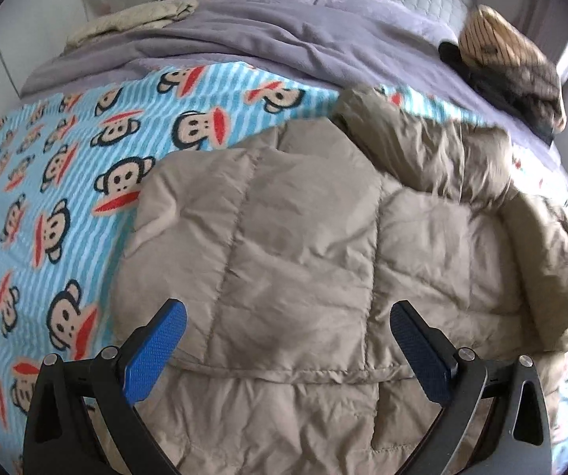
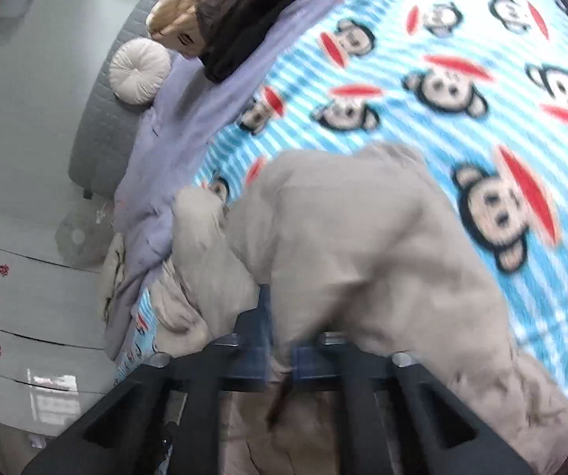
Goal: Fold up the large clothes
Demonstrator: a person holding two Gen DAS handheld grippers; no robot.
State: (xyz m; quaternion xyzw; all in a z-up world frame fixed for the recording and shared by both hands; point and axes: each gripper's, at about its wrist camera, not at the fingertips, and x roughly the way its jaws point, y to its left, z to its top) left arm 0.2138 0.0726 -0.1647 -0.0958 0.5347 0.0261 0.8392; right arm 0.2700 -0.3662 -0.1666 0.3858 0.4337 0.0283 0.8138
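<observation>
- A bed [image 1: 244,39] is seen, covered by a lilac duvet [image 1: 284,27] and, nearer the cameras, a blue striped blanket [image 1: 66,166] printed with monkey faces.
- The task's thing, a large beige quilted jacket [image 1: 303,237], is laid on that blanket; its body is spread fairly flat, while the far part is bunched and blurred.
- The fold is judged to be in an early-to-middle stage: one part of the jacket [image 2: 343,237] is lifted off the blanket by the right hand-held gripper [image 2: 284,360], and no neat, compact bundle has been formed yet. Squaring up and further folds are judged to be left.
- A pile of other clothes [image 1: 521,75], tan, brown and black, is seen at the bed's far edge, well apart from the jacket; whether it is folded cannot be told.
- The left hand-held gripper [image 1: 288,340] is held spread wide above the jacket, with nothing between its blue pads [image 1: 157,348].
- The right hand-held gripper is pressed together, pinching jacket fabric.
- No containers are seen.
</observation>
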